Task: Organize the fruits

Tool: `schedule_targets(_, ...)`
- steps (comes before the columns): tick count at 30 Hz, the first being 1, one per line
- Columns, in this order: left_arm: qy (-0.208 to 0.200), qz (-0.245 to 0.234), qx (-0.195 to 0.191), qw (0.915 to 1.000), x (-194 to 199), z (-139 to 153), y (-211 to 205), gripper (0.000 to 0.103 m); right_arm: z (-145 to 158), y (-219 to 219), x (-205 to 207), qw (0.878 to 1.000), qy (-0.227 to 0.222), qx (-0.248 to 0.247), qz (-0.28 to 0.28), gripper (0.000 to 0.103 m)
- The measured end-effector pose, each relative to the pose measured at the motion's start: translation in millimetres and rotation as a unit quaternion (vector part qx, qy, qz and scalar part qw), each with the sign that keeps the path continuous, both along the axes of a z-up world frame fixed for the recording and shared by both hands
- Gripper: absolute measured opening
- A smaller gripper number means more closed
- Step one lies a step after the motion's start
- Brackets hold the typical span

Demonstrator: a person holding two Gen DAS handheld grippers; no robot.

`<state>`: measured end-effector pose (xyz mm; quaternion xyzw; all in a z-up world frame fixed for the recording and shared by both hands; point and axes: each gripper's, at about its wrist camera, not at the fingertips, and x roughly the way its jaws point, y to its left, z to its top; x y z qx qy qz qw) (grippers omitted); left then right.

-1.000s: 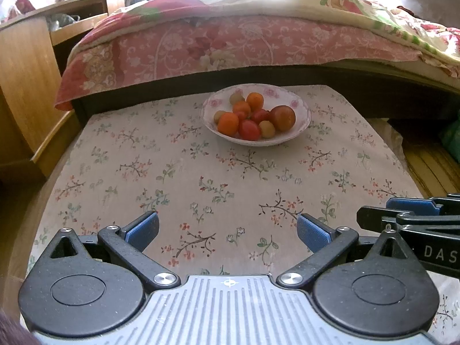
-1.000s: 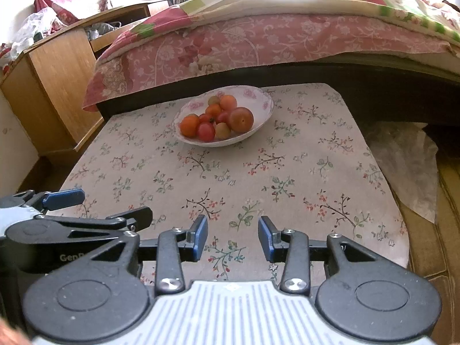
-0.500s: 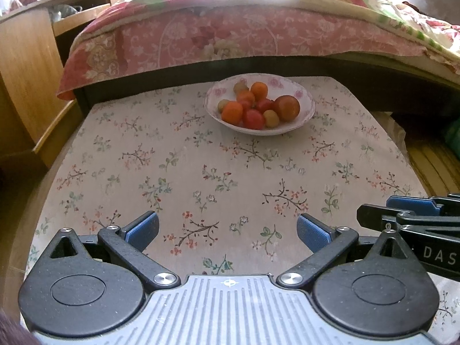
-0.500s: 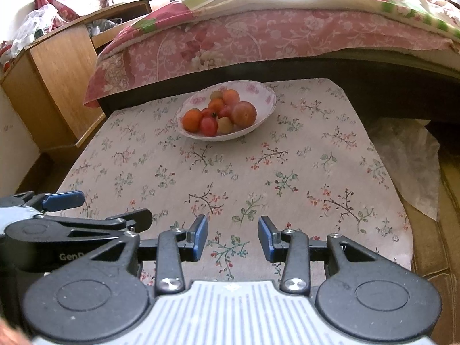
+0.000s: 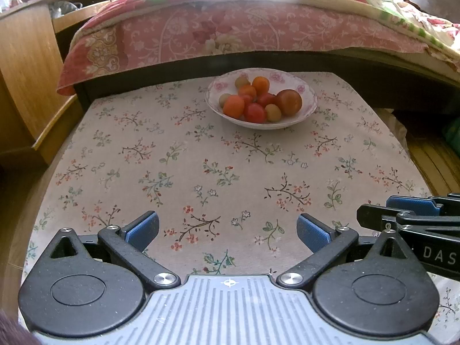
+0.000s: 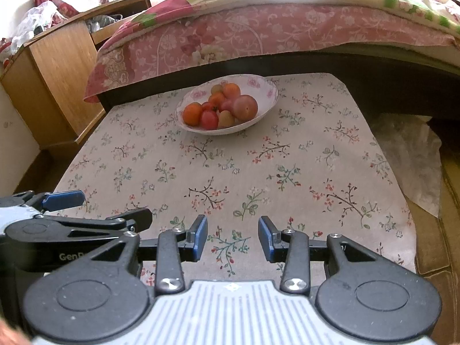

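A white floral bowl (image 5: pixel 307 106) (image 6: pixel 267 92) stands at the far side of the table, holding several small fruits: orange ones (image 5: pixel 233 106) (image 6: pixel 192 113), red ones (image 5: pixel 254 113), pale yellow-green ones (image 5: pixel 272 112), and a larger reddish fruit (image 5: pixel 289 102) (image 6: pixel 245 107). My left gripper (image 5: pixel 227 231) hovers open over the near edge of the table, nothing between its blue pads. My right gripper (image 6: pixel 232 237) is beside it, open and narrower, also empty. Each gripper shows at the edge of the other's view.
A flowered cloth (image 5: pixel 201 172) covers the table. Behind it runs a bed with a pink floral quilt (image 5: pixel 230 34). A wooden cabinet (image 6: pixel 51 86) stands at the left. A pale plastic sheet (image 6: pixel 414 155) lies on the floor at the right.
Both grippers have drawn back and risen slightly, so the bowl sits higher and farther in each view. Neither jaw opening has changed.
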<state>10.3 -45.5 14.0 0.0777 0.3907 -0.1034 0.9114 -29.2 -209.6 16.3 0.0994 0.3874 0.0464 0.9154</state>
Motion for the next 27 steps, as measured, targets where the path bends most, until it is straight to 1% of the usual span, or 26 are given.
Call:
schedule_targets(13,-0.004,0.002,0.002,1.0000,-0.5,-1.2,0.9,0.103,-0.3,0.1,0.7,1.000,-0.001,0.000,0.000,0.040)
schedule_targets(27,-0.018,0.007,0.014,0.9997,-2.2,1.1,-0.5,0.103,-1.5,2.1,0.8,1.000,-0.001,0.000,0.002,0.040)
